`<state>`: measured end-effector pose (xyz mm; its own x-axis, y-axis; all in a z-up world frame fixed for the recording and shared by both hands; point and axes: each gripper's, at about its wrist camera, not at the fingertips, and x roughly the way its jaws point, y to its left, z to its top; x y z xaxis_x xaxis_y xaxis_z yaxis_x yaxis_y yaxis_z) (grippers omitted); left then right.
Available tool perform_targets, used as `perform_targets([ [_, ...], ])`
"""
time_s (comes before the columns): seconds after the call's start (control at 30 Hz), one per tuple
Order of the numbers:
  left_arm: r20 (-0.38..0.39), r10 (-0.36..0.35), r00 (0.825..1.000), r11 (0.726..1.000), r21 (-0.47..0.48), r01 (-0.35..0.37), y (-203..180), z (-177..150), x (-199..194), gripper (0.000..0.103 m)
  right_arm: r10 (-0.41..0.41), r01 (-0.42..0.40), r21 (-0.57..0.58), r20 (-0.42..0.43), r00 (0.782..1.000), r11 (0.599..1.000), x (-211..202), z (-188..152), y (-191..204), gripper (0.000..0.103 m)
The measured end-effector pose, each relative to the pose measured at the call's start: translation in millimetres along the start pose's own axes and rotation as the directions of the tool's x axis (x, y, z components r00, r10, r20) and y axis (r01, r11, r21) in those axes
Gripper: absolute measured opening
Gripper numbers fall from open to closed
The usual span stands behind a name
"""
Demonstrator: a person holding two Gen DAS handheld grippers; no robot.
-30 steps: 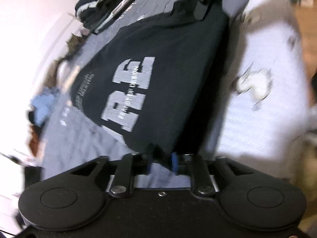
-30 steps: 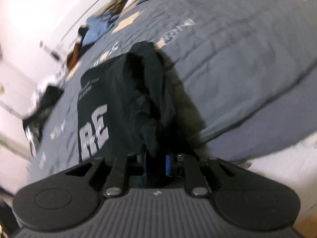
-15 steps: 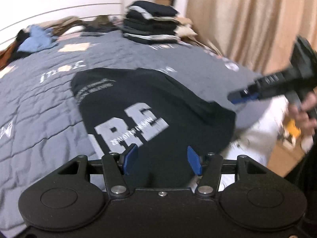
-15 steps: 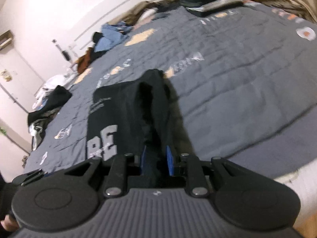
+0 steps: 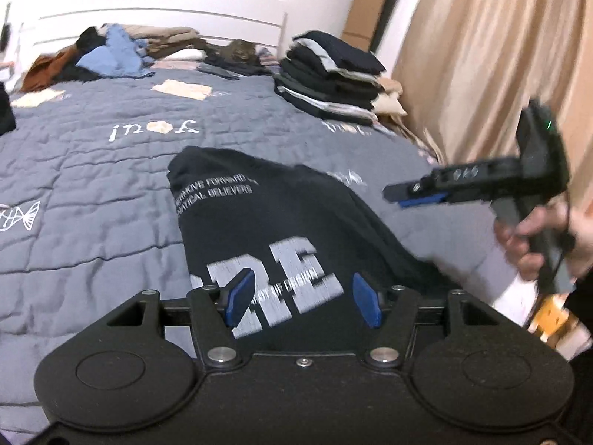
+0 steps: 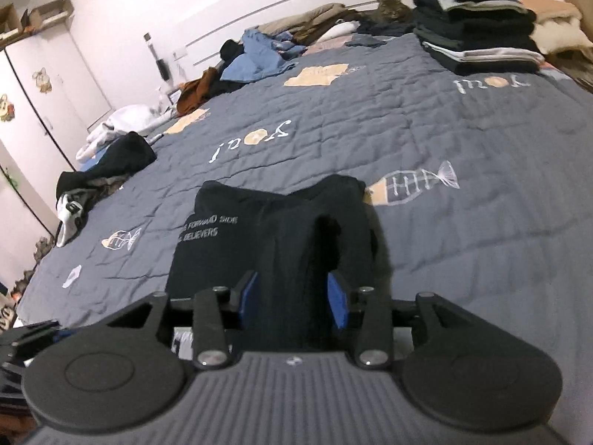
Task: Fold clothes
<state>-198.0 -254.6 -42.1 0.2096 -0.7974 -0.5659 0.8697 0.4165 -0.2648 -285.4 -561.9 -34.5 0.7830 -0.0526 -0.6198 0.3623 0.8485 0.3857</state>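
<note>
Shirt [image 5: 281, 230] apparently free of claws

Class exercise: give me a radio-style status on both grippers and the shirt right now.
Left gripper open, empty. Right gripper open, empty. Black T-shirt folded on the grey quilt. Nothing in the way.

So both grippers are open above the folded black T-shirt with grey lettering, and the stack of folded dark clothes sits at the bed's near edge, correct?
Not quite: the stack of folded dark clothes sits at the far end by the headboard, as the right wrist view shows. Both grippers, left and right, are open above the black T-shirt.
</note>
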Motion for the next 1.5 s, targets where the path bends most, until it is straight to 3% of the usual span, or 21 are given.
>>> perform_targets([
  [0.37,0.032,-0.048,0.998,0.995,-0.091,0.051,22,61,54,0.062,0.060,-0.060,0.027,0.014,0.998,0.998,49,27,-26,0.041],
  [0.47,0.054,-0.101,0.993,0.983,-0.150,0.108,33,54,64,0.062,0.082,-0.083,0.049,0.024,0.996,0.995,55,32,-32,0.042],
  [0.6,0.026,-0.088,0.996,0.985,-0.144,0.091,41,53,74,0.062,0.070,-0.070,0.056,0.002,0.998,0.996,68,32,-36,0.042],
  [0.87,0.058,-0.068,0.996,0.971,-0.227,0.079,61,54,69,0.062,0.072,-0.069,0.106,-0.028,0.997,0.992,93,28,-40,0.043],
  [1.13,0.047,-0.048,0.998,0.968,-0.244,0.058,67,52,70,0.062,0.050,-0.047,0.112,-0.025,0.998,0.993,100,25,-36,0.046],
  [1.2,0.048,-0.044,0.998,0.968,-0.244,0.055,68,52,69,0.062,0.057,-0.057,0.092,0.003,0.998,0.994,94,26,-33,0.037],
  [1.27,0.048,-0.043,0.998,0.967,-0.248,0.054,69,52,69,0.062,0.067,-0.069,0.061,0.038,0.997,0.996,86,27,-28,0.015],
  [1.4,0.043,-0.041,0.998,0.968,-0.245,0.050,69,52,70,0.062,0.091,-0.090,-0.011,0.112,0.990,0.996,68,30,-19,0.011],
  [1.5,0.041,-0.040,0.998,0.969,-0.243,0.048,68,52,71,0.062,0.104,-0.079,-0.140,0.186,0.977,0.987,54,32,-6,0.011],
])
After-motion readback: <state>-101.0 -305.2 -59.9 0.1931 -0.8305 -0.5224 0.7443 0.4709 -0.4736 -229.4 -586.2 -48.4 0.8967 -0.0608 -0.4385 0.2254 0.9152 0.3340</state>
